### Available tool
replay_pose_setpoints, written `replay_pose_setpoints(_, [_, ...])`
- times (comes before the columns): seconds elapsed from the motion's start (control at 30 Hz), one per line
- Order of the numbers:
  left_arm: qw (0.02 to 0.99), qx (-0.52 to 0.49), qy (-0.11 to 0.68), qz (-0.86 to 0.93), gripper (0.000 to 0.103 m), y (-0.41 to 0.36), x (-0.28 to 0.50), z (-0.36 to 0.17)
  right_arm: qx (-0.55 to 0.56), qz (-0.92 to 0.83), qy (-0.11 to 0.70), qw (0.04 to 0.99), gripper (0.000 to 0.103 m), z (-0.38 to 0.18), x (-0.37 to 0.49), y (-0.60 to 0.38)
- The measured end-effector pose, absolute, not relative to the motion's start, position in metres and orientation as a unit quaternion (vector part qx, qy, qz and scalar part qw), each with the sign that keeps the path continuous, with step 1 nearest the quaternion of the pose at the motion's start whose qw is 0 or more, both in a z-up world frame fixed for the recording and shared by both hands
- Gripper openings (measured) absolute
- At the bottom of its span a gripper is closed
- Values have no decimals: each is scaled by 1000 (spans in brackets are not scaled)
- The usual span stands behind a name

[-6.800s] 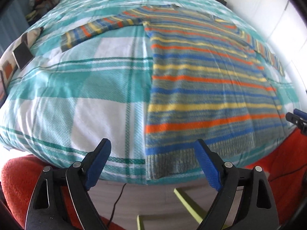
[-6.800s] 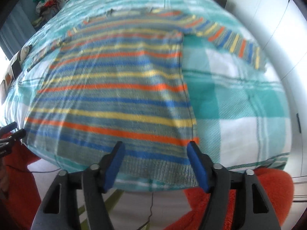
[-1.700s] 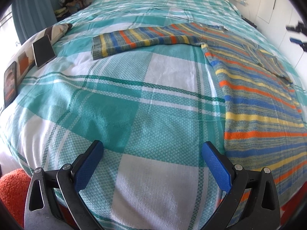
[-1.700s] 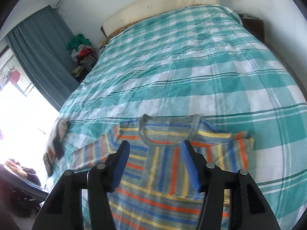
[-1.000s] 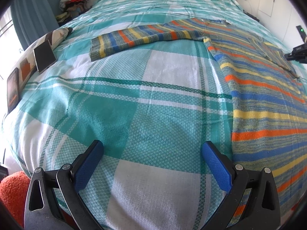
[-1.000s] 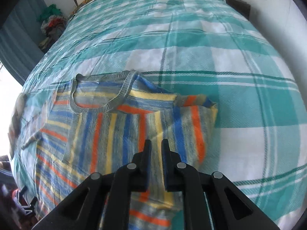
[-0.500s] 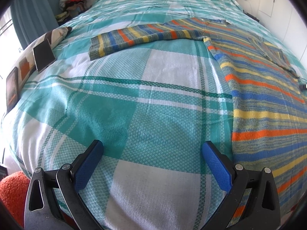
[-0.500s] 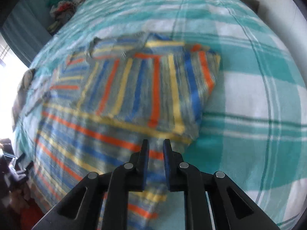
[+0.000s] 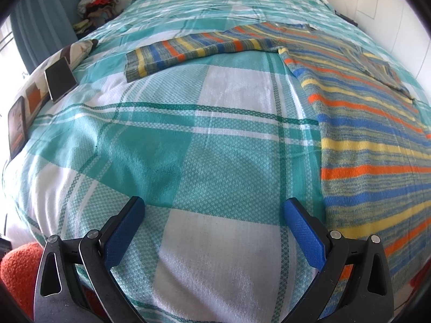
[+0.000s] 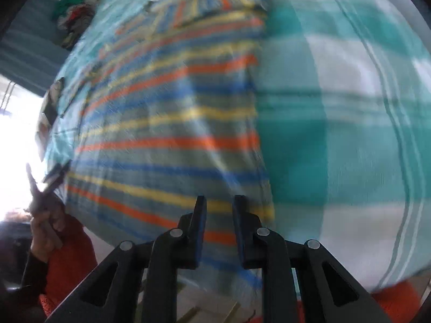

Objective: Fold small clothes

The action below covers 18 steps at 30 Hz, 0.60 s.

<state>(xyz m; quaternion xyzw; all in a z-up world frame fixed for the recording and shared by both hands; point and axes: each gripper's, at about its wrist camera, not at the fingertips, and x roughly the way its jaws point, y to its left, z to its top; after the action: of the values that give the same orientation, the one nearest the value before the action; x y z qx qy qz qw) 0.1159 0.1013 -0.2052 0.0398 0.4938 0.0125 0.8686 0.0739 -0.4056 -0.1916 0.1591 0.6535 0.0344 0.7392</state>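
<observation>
— Tongs first: how do they stand?

— Left tongs (image 9: 214,212) gape wide over bare bedspread (image 9: 188,145), nothing between them. Right tongs (image 10: 219,207) stand a narrow gap apart, having just been opening, empty, above the lower edge of the striped sweater (image 10: 172,134); that view is blurred.

— And the sweater?

— Flat on the bed. From the left view its body lies at three o'clock, one sleeve (image 9: 194,49) stretched toward eleven; the other sleeve (image 9: 377,70) is folded onto the body.
</observation>
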Motion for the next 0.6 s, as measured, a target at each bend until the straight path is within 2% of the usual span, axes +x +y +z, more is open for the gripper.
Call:
replay_pose_setpoints(0.1, [869,42,494,11,103,101,115,-206,162,1,631,759,19,-178,43,-409])
replay_pose_setpoints(0.27, [862,27,505,14,102,104,117,-202,130,-21,553,822,28,-131,36,-374])
replay_pose_setpoints(0.4, [857,-47,512,-8,102,126,123,-183,119,14,489,864,44,-115,45,-326])
replay_pose_setpoints(0.6, [859,-161,484,35,102,212,198,-143,67,95,473,873,44,-119,58,-264])
